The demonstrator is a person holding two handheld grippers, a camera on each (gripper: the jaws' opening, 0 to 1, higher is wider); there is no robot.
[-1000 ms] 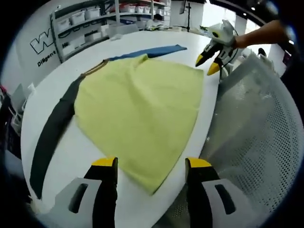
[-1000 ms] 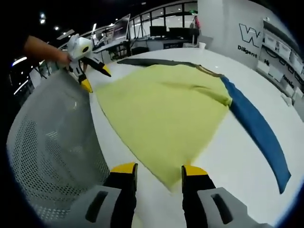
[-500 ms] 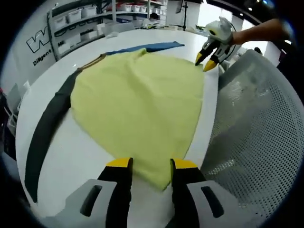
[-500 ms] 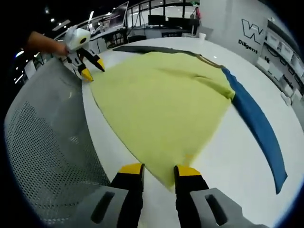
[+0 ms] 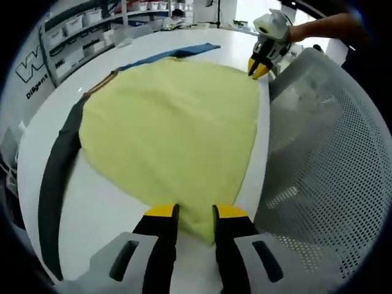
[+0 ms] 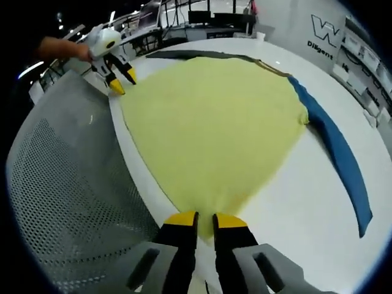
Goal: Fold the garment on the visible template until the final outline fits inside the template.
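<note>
Now both claws had closed on the yellow garment (image 5: pixel 168 131), where a second earlier their jaws stood wide apart around its near corners.

Seen from the left gripper view, the left gripper (image 5: pixel 192 214) sat at the near point of the cloth, its yellow-tipped jaws drawn close together with the garment's corner pinched between them. The garment spread away ahead of this claw across the white table (image 5: pixel 101 208). A dark grey sleeve (image 5: pixel 58 165) trailed along the cloth's left edge, and a blue sleeve (image 5: pixel 174 54) lay at the far side. To the right of the claw stood a grey mesh chair back (image 5: pixel 321 177). Far ahead and to the right, the right gripper (image 5: pixel 257 67) touched the garment's far corner, held by a person's hand (image 5: pixel 318 27).

Seen from the right gripper view, the right gripper (image 6: pixel 204 219) likewise had its jaws nearly shut on the near tip of the garment (image 6: pixel 214 116). The cloth looked smoother and flatter than it had half a second before. The blue sleeve (image 6: pixel 340 162) ran along the right of this claw, the mesh chair back (image 6: pixel 67 190) lay to its left, and the left gripper (image 6: pixel 119 82) rested at the far left corner of the cloth. The table (image 6: pixel 300 202) was bare beside the claw.
</note>
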